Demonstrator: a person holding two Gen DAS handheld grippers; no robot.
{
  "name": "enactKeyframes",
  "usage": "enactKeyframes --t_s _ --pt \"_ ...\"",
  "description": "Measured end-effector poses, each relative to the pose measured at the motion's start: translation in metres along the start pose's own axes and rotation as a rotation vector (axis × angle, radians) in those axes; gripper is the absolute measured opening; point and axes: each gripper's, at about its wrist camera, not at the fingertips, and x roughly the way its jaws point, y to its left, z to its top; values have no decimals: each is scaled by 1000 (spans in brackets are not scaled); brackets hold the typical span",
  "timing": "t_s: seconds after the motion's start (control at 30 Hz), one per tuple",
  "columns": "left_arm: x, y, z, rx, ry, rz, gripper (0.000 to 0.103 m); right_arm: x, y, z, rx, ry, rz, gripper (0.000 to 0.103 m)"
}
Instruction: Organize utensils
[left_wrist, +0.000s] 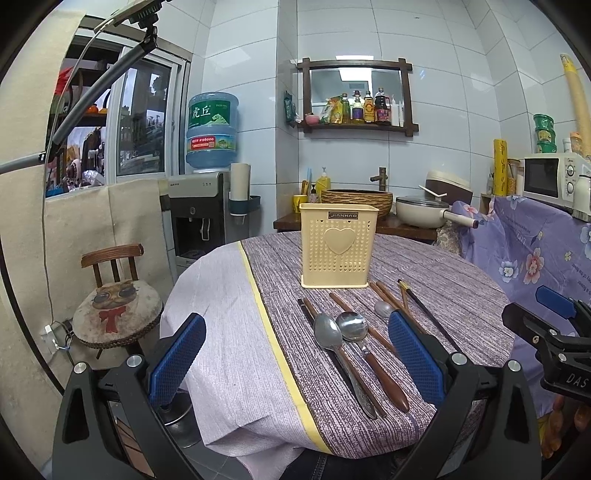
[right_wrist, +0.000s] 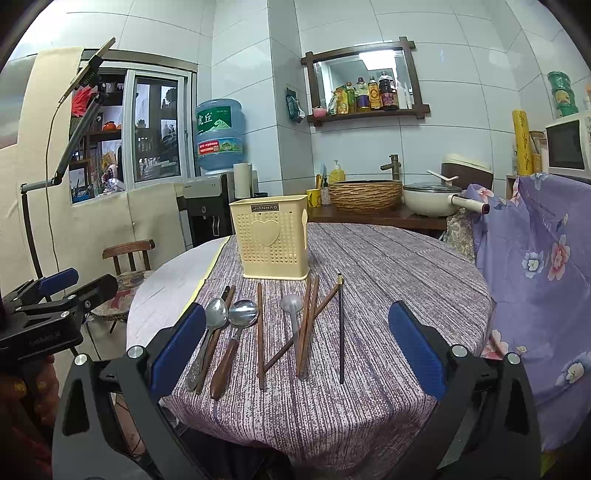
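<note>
- A cream perforated utensil holder (right_wrist: 272, 240), marked with a heart, stood upright and empty-looking on the round table (right_wrist: 406, 266), toward its far side.
- In front of it the utensils lay loose on the purple cloth: two metal spoons (right_wrist: 236, 321) side by side at the left, a clear plastic spoon (right_wrist: 293, 314) in the middle, brown chopsticks (right_wrist: 260, 332) scattered and partly crossing, and one black chopstick (right_wrist: 341, 328) at the right.
- The left gripper (left_wrist: 297, 350) hung at the near table edge, its blue pads wide apart, holding nothing.
- The right gripper (right_wrist: 297, 347) hovered beside it, fingers equally spread and empty.
</note>
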Motion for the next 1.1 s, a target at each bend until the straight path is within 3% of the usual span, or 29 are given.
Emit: enactKeyframes --t_s 1.1 --pt "-2 3 0 0 -3 3 98 3 3 -2 6 9 1 98"
